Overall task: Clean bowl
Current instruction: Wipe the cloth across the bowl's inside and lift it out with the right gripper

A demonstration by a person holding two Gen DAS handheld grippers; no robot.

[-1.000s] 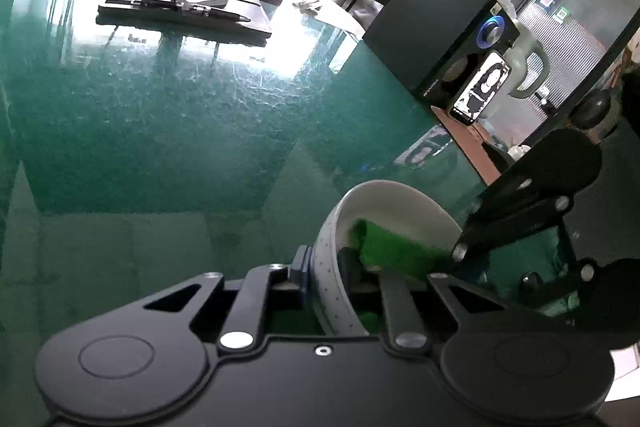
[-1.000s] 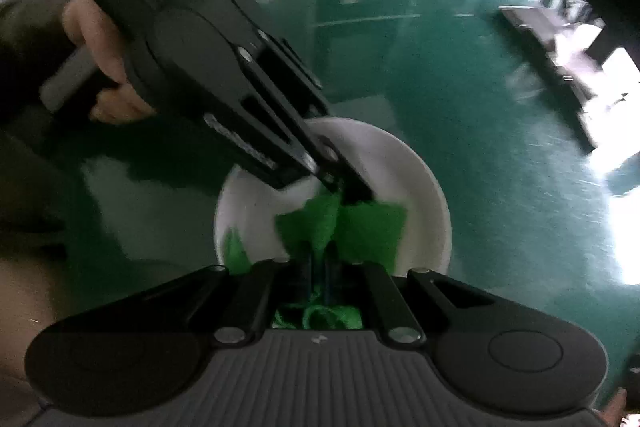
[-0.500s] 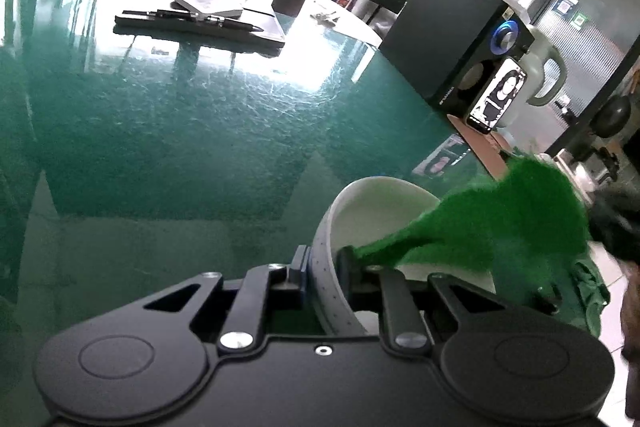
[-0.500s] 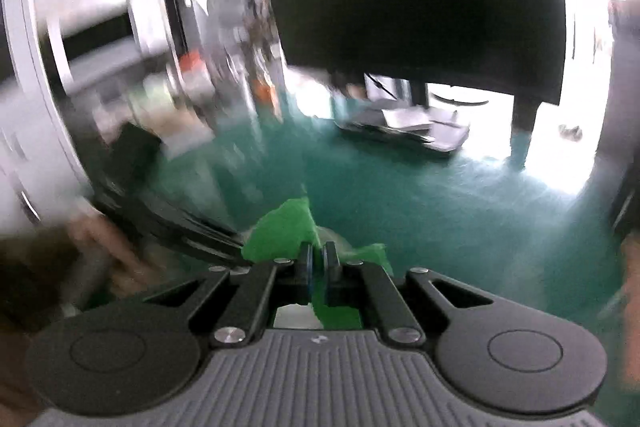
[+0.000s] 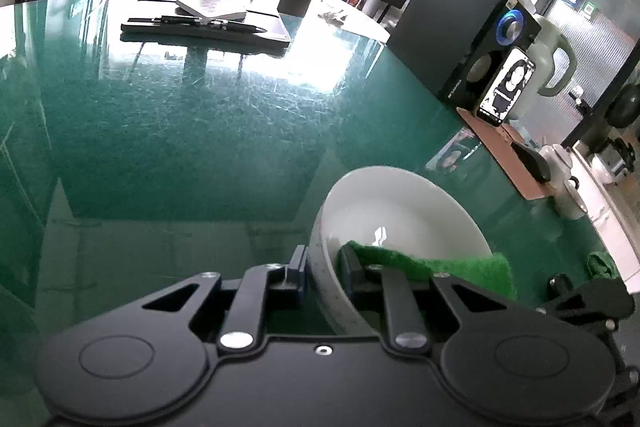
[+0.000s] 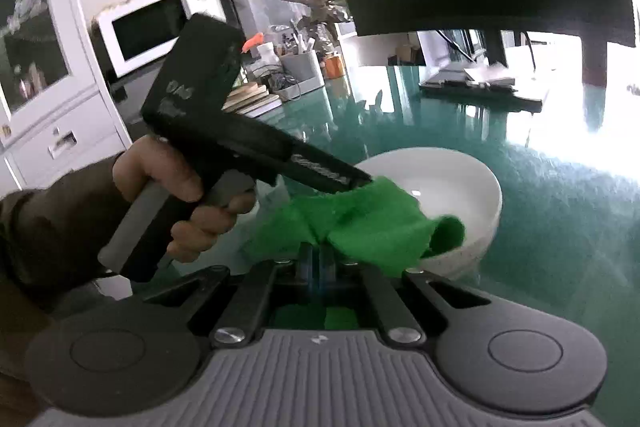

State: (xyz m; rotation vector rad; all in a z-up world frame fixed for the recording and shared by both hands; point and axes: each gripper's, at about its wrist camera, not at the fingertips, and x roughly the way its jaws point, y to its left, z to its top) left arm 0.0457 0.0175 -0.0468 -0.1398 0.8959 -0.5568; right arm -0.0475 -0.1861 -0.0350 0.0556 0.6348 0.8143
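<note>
Glossy green worktop (image 5: 180, 147). My left gripper (image 5: 322, 269) clamps the white ceramic bowl's (image 5: 400, 211) rim; right gripper (image 6: 316, 259) pinches green cloth (image 6: 360, 223) outside it. Interior looks clean; wiping probably nearly done.

The left gripper (image 5: 322, 269) is matte black, with two round discs, silver pivot screws and slim black linkage bars. The right gripper (image 6: 316, 259) has a ribbed grey body. The left hand (image 6: 176, 203) shows bare skin under a dark sleeve.
</note>
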